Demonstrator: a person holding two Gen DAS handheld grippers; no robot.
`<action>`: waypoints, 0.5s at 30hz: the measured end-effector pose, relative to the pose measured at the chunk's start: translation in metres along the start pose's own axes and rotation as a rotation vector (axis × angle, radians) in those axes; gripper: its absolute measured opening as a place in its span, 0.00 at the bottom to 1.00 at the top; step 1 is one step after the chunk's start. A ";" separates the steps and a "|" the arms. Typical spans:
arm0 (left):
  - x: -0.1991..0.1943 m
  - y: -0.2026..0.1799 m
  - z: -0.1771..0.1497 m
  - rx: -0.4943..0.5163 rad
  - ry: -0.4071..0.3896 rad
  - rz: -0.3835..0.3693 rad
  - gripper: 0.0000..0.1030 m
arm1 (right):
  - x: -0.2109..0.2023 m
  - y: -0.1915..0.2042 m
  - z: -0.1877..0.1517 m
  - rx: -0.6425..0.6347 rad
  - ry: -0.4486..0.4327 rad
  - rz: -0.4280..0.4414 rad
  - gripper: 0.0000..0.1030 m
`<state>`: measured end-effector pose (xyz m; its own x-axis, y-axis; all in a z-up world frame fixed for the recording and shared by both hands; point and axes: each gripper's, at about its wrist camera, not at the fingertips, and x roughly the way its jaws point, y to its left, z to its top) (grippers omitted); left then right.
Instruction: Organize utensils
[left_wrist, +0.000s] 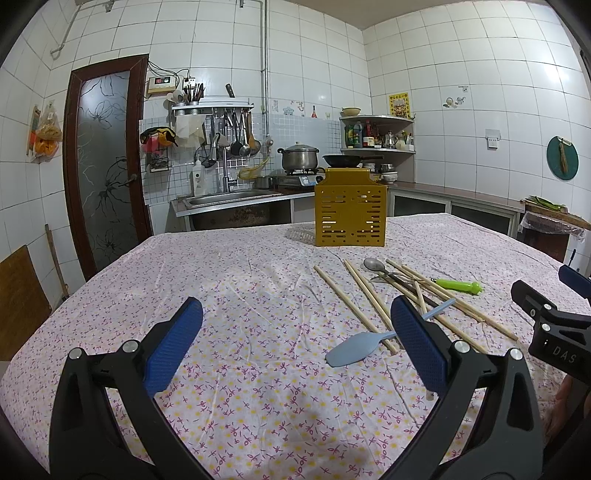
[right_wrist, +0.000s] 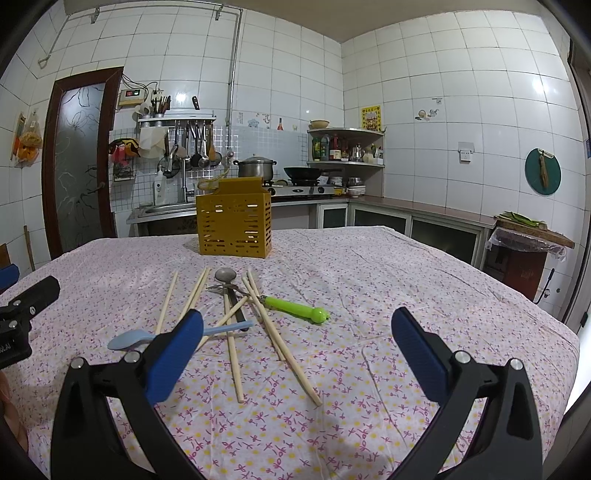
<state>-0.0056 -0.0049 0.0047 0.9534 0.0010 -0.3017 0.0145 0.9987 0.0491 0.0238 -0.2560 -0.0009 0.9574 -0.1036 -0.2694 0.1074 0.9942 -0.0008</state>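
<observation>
A yellow slotted utensil holder stands upright at the far side of the table. In front of it lies a loose pile: several wooden chopsticks, a metal spoon, a green-handled tool and a light blue plastic spoon. My left gripper is open above bare cloth, left of the pile. My right gripper is open, hovering over the near ends of the chopsticks. Neither holds anything.
The table wears a floral cloth. Behind it are a sink, a stove with a pot and a wok, and a counter along the right wall. A brown door stands at the left.
</observation>
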 end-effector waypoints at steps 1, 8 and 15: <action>0.000 0.000 0.000 0.000 0.000 0.000 0.95 | 0.000 0.000 0.000 0.000 0.000 0.000 0.96; 0.000 0.000 0.000 0.000 0.000 0.000 0.95 | 0.000 0.000 0.000 0.001 -0.001 0.000 0.96; 0.000 0.001 0.000 0.003 -0.001 -0.003 0.95 | 0.000 -0.001 0.000 0.002 0.000 0.000 0.96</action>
<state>-0.0056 -0.0044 0.0043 0.9536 -0.0017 -0.3010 0.0178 0.9985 0.0509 0.0233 -0.2565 -0.0007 0.9576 -0.1033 -0.2689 0.1076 0.9942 0.0014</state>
